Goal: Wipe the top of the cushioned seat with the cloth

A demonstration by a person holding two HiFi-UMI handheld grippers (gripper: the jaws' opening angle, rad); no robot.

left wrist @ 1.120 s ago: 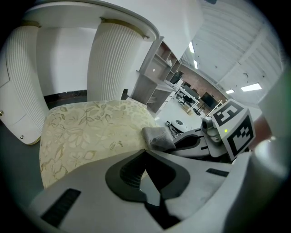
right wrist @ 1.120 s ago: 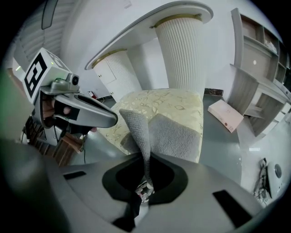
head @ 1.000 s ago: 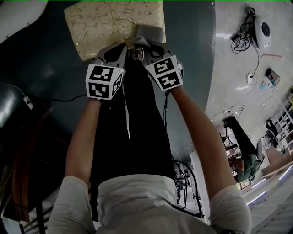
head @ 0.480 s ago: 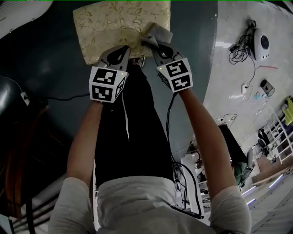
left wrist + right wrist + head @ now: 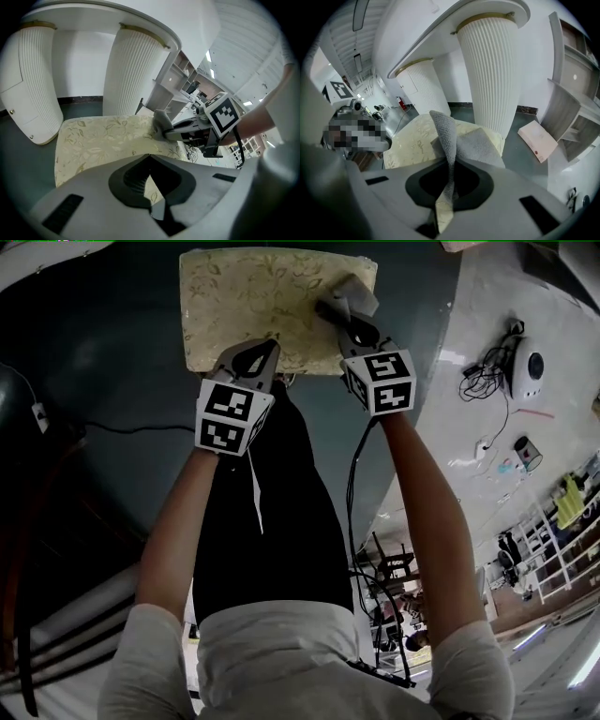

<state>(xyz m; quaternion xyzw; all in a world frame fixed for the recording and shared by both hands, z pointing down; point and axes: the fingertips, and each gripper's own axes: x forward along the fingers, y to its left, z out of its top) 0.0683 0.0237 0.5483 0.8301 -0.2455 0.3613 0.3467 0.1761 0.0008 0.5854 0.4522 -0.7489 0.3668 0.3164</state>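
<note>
Grey cloth (image 5: 352, 292), clamped in the right tongs (image 5: 330, 308), rests on the cushioned seat's (image 5: 244, 306) far right corner. The left tongs (image 5: 271, 347) are closed on nothing at its near edge. With so thin a pinch, dragging friction may pull the cloth free.

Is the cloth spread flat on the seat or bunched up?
Bunched: the cloth stands in a creased fold pinched in the right tool, only its loose end lying on the seat.

The right tool (image 5: 450, 165) clamps the cloth (image 5: 446, 133) — draped on the cushioned seat (image 5: 410, 143).
</note>
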